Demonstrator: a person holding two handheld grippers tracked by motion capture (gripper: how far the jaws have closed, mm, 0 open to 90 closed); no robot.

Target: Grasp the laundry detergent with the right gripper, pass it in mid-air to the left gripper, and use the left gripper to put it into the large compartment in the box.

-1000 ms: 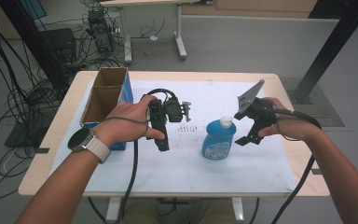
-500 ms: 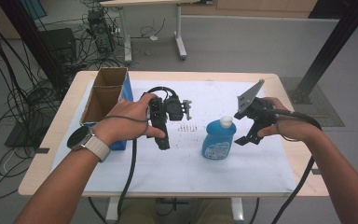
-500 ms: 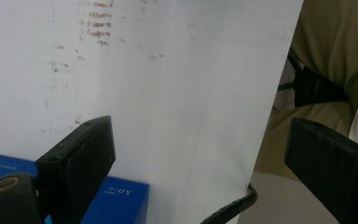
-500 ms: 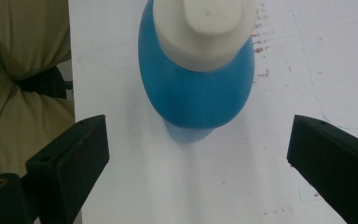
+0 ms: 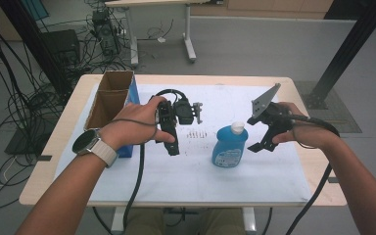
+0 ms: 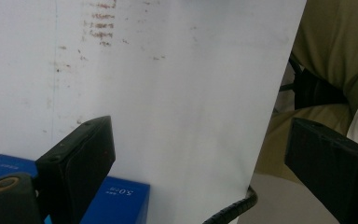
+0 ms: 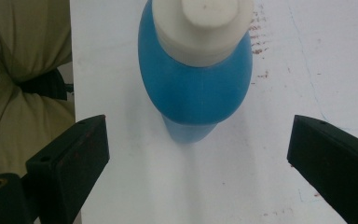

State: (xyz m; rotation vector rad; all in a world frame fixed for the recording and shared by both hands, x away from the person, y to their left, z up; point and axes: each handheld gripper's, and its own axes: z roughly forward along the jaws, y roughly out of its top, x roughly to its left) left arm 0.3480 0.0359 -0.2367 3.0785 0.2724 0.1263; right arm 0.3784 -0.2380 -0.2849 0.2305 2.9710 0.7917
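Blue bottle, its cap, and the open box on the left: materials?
Blue bottle: looks like smooth translucent plastic, with a soft sheen and a printed label. Its cap: opaque white plastic, matte. Open box: brown cardboard inside, with raw-looking edges; the outer face is printed blue.

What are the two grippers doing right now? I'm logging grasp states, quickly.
Left gripper: open, holding nothing, above the white paper.
Right gripper: open, holding nothing, fingers either side of the blue bottle without touching it.
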